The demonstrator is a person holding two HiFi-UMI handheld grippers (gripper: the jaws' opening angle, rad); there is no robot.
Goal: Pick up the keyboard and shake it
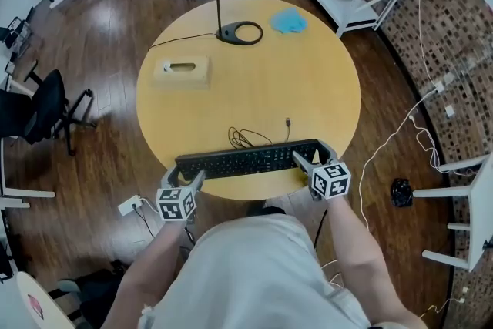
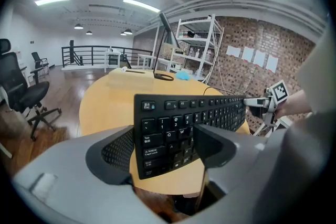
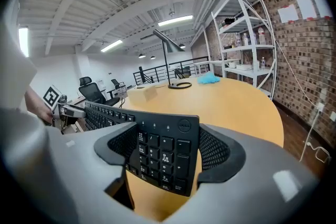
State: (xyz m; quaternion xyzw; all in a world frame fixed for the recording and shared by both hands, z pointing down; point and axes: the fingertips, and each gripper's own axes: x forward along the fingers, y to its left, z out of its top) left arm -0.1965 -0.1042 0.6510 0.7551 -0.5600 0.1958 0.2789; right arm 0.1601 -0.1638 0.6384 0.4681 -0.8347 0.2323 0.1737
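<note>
The fingers of your left gripper [image 1: 194, 179] are closed on the left end of the black keyboard [image 1: 246, 159], which spans between both grippers at the bench's [image 1: 254, 81] near edge. The fingers of your right gripper [image 1: 310, 158] clamp its right end. It is probably light, stiff and smooth-edged, so end grips suit shaking. Well beyond the fingers, the slotted box [image 1: 182, 72] hides its contents.

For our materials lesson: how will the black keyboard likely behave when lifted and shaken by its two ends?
The keyboard is probably stiff: it spans straight between the left gripper and right gripper. It is likely light, being thin plastic. Its loose cable will probably whip about.
</note>
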